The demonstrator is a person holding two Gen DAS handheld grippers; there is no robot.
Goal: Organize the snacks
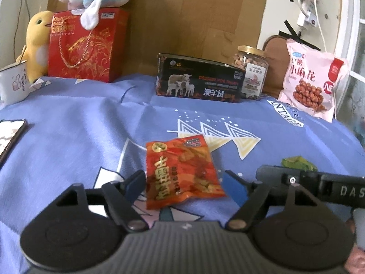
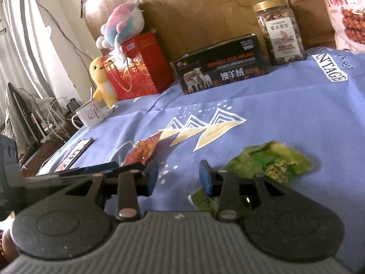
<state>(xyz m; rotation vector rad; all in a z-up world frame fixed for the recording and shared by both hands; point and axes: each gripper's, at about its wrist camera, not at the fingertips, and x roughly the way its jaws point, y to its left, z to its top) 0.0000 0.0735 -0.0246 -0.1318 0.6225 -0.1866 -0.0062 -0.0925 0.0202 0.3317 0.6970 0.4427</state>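
The left gripper [image 1: 184,183] is matte black plastic. A ribbed grey housing sits behind the jaws, with a small white mark at its centre. On either side of it lies a round black disc with a raised inner ring. Slim black link arms run forward from silver rivets to the fingers [image 1: 134,183], which carry blue pads on their inner faces.

The right gripper [image 2: 178,179] has the same build: ribbed grey housing, two black discs, silver rivets, black link arms with triangular cut-outs, and blue pads [image 2: 206,179] on the fingers. Seen from the left camera, its side shows a small silver screw and white letters "DAS".
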